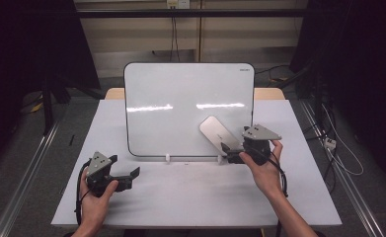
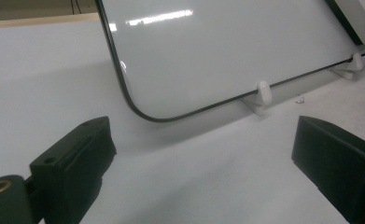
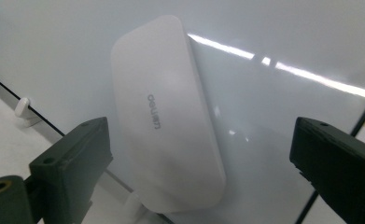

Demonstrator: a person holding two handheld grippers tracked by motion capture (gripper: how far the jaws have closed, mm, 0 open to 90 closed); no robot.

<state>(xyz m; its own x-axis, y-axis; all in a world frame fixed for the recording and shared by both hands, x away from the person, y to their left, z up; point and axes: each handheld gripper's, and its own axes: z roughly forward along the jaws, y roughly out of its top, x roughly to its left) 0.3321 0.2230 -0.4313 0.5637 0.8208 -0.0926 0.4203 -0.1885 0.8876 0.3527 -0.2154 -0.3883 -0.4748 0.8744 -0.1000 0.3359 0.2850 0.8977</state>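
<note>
So the right gripper [image 1: 232,152] sits right at the bottom edge of the whiteboard [image 1: 180,94], jaws spread wide apart with nothing clamped between them. Dead ahead of it, and a bit up the board face, is the white eraser [image 1: 219,132], stuck flat on the board near its lower right corner. In the right gripper view the eraser [image 3: 166,116] lies between the two jaw lines but closer to the left-hand one, and neither pad touches it as far as I can tell. Its long axis runs diagonally, the near end low by the board's bottom edge and the far end leaning up and away to the left of the tool, so I'd guess the jaws need to straddle the short width, which means lining the gap across that diagonal before closing. The left gripper [image 1: 126,177] is well off to the side, hovering over the table [image 1: 180,197] in front of the board's lower left corner, jaws also apart and empty. From its own view the board [image 2: 227,51] and a little white clip foot [image 2: 263,91] are ahead. Right hand is clearly the nearer one for the eraser
</note>
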